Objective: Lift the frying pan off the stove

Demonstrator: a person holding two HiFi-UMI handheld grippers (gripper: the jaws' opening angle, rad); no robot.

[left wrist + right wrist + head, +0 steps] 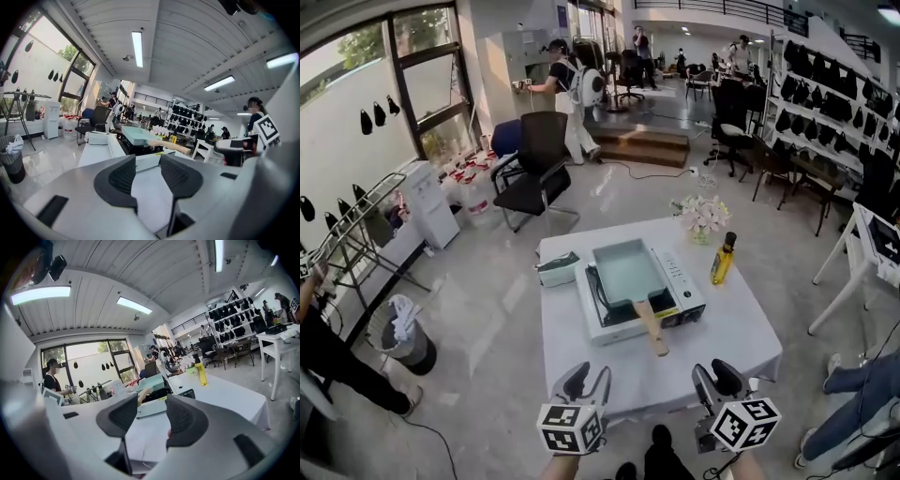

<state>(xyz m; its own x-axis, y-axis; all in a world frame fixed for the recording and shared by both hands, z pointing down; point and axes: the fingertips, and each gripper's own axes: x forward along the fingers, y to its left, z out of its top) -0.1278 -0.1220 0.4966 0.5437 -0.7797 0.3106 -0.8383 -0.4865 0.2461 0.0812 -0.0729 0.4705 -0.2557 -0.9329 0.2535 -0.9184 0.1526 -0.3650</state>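
1. On the white table [741, 347], square in front of the person, sits everything that matters. Both tools hang at its near edge, not yet over it.
2. Portable stove [680, 281], white, sits mid-table with its long side running away from the person.
3. Frying pan [628, 270], pale green and rectangular, rests on the burner on the stove's left part. Not lifted yet.
4. Pan handle [652, 328], light wood, is the key feature. It runs from the pan's near edge back toward the person, slanting slightly to the person's right, and its free end overhangs the stove front above the tablecloth.
5. Left gripper [589, 382]: jaws apart, only bare cloth showing between the pads. From it, the handle lies ahead and to the right.
6. Right gripper [715, 380]: jaws likewise apart and empty. From it, the handle lies ahead and to the left; in its own view the wooden tip peeks over the left pad.
7. Judgement: the handle end falls between the two tools, a shade nearer the right one. Either tool would need to come forward and inward, with its jaws straddling the handle across its length.
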